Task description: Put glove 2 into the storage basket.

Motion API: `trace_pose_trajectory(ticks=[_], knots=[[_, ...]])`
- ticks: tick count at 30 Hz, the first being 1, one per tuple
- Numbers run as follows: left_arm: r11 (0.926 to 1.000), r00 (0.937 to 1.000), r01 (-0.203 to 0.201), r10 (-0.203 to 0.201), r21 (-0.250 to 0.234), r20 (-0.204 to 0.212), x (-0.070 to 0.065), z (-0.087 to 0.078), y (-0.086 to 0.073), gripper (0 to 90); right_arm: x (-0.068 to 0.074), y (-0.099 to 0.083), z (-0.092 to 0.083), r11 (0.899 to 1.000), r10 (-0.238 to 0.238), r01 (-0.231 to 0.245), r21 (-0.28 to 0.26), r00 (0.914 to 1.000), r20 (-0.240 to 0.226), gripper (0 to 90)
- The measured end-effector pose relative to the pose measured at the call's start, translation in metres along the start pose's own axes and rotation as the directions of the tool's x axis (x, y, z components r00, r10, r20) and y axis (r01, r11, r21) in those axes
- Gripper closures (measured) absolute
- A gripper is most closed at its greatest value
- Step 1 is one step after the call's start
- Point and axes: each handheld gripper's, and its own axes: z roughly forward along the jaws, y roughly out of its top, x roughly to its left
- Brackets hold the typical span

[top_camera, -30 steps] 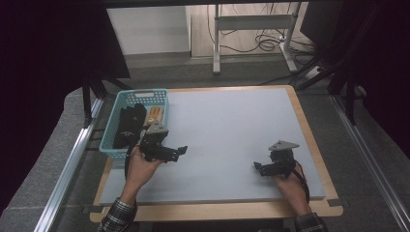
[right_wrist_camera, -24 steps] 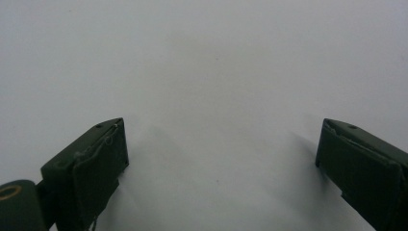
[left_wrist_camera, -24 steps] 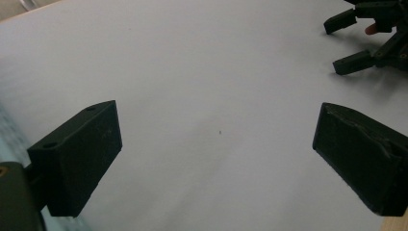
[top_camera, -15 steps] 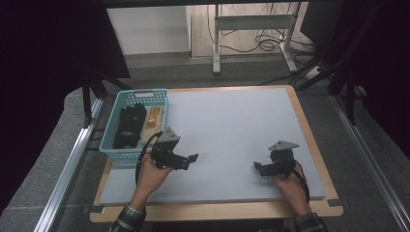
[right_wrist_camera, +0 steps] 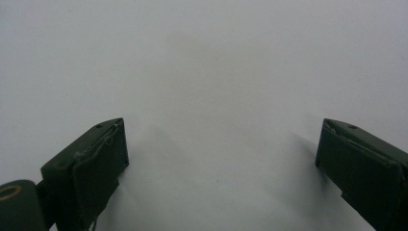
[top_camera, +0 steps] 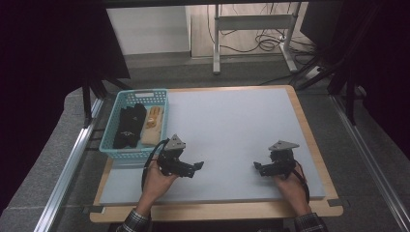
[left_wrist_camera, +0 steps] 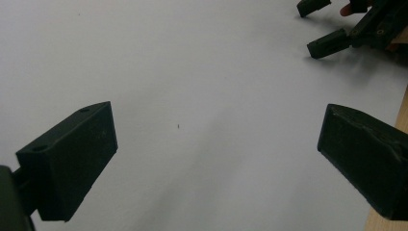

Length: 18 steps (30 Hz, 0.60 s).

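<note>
In the high view the pale grey mat on the wooden desk [top_camera: 232,125] is evenly lit from above, while the room's left and right margins fall into near black. The picture is soft and grainy. In both gripper views the mat washes out almost white, with faint diffuse shadows under the black fingers [left_wrist_camera: 72,154], which are slightly blurred

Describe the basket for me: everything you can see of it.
The basket is a teal plastic tray with slotted walls and a white label on its far rim. It sits upright at the left edge of the table, partly overhanging the wooden border. Inside lie black items on the left and a tan item on the right, side by side. Its near right corner lies close to the left gripper; contact there cannot be judged.
</note>
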Motion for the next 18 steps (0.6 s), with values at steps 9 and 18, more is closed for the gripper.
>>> trace_pose_trajectory(ticks=[9, 18], knots=[[0.9999, 0.9998, -0.016, 0.016, -0.004, 0.007, -0.006, 0.009, -0.009, 0.0, 0.000, 0.000, 0.000, 1.000, 0.000, 0.000, 0.000, 1.0000, 0.000, 4.0], [0.9995, 0.9995, -0.030, 0.030, 0.012, 0.006, -0.008, 0.017, -0.018, 0.0, 0.000, 0.000, 0.000, 1.000, 0.000, 0.000, 0.000, 1.0000, 0.000, 4.0]])
